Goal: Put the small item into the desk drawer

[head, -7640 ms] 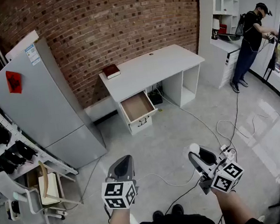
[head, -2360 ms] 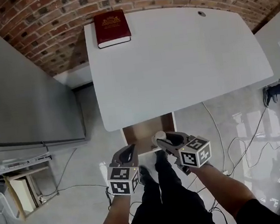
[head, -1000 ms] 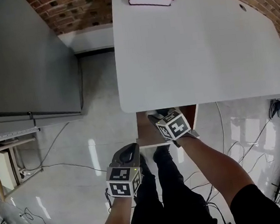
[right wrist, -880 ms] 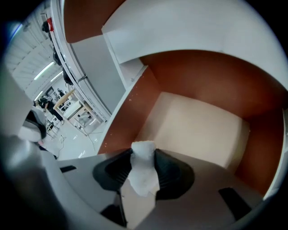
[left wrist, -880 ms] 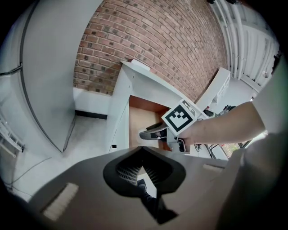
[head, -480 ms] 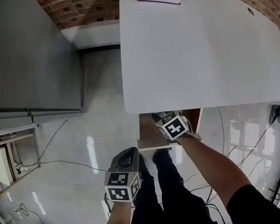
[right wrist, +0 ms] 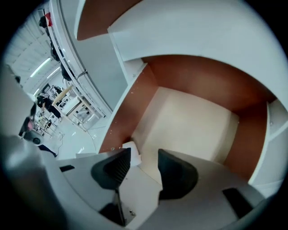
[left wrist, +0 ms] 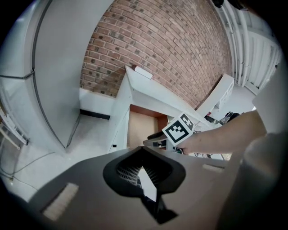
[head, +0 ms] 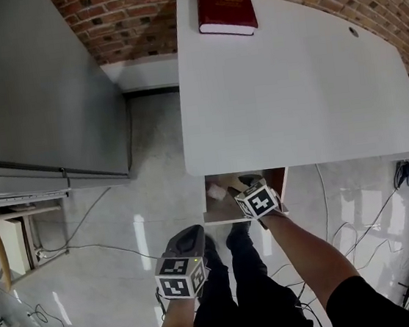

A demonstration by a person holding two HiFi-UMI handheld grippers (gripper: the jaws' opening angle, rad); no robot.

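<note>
The small white item [head: 216, 192] lies in the open desk drawer [head: 212, 214], near its left side. My right gripper [head: 240, 187] is over the drawer, just right of the item. In the right gripper view its jaws [right wrist: 144, 155] are opening with nothing between them. The item [right wrist: 133, 153] rests on the drawer floor beside the left jaw, against the brown wall [right wrist: 135, 103]. My left gripper [head: 193, 231] hangs lower, short of the drawer front, with its fingers together and empty [left wrist: 143, 152].
The white desk [head: 291, 89] overhangs the drawer's back half. A dark red book [head: 225, 7] lies at the desk's far left corner. A grey cabinet [head: 40, 90] stands to the left, cables [head: 88, 243] trail over the floor, and a brick wall is behind.
The right gripper has let go of the white item, which now lies in the drawer to the left of its jaws. The left gripper has hardly moved.
</note>
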